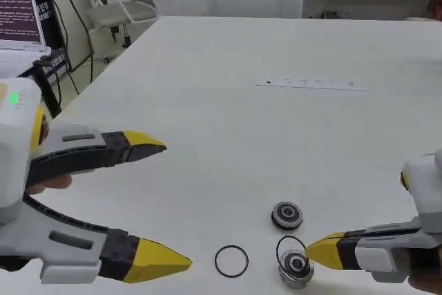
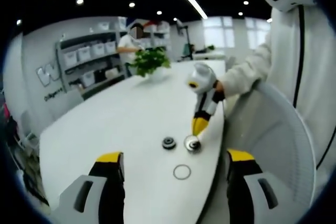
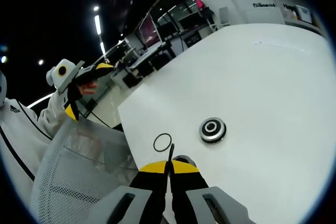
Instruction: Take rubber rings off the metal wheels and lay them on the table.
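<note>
The right gripper (image 1: 315, 249) has its fingers pressed together on a thin strand of the black rubber ring (image 3: 171, 151). The ring stands up in a loop off the near metal wheel (image 1: 295, 268), at about 5 o'clock on the desk (image 1: 276, 136) in the head view. How much of that ring sits on the wheel I cannot tell. The main hazard, as I judge it, is that nothing pins the wheel down. The left gripper (image 1: 173, 204) hovers well apart at 9 o'clock, fingers wide apart and holding nothing, so a pull could lift or drag the wheel along with the ring rather than peel it free. If the stretched rubber lets go suddenly, it could snap out of the pinch and fly. The wheel could also roll toward the desk's near edge, which lies close at 6 o'clock. A sideways tug toward 9 o'clock might knock the loose ring (image 1: 231, 246) lying flat just beside the wheel. A tug toward 12 o'clock could bump the second wheel (image 1: 286, 215), which sits near, at about 11 o'clock of the first, with a dark ring around it. The pinch is narrow, at the very fingertips, so the strand may well slip out if the rubber grips the rim tightly.
</note>
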Motion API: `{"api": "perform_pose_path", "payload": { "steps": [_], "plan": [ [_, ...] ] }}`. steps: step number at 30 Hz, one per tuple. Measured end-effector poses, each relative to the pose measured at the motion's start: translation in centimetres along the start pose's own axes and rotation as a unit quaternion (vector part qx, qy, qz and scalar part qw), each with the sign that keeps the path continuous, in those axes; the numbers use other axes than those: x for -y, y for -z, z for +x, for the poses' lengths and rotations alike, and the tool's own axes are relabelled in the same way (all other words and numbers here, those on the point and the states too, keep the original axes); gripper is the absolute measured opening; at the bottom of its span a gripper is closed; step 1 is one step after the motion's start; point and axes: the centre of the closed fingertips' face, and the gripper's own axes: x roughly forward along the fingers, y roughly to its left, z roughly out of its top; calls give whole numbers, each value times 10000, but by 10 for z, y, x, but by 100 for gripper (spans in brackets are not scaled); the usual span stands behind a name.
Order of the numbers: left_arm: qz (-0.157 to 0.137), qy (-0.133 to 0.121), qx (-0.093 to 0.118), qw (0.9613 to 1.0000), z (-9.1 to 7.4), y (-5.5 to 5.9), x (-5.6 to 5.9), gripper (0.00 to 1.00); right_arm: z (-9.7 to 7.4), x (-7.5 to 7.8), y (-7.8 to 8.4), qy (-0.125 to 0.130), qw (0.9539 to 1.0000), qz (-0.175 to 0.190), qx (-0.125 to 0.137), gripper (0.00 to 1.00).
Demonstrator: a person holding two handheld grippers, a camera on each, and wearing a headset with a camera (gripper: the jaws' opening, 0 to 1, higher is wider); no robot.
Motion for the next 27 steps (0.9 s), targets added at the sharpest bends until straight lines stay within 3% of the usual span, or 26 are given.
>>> {"api": "perform_pose_path", "payload": {
  "steps": [13, 22, 27],
  "plan": [
    [-441, -250, -166, 9986, -3, 35, 9, 81, -2, -2, -5, -36, 9999, 9, 105, 0],
    [-632, -339, -198, 9972, 1, 48, 9, 81, -5, -7, -14, -75, 9996, -52, 255, 0],
    [-683, -306, -220, 9970, 4, 51, 10, 81, -12, -14, -28, -171, 9985, -109, 510, 0]
  ]
}}
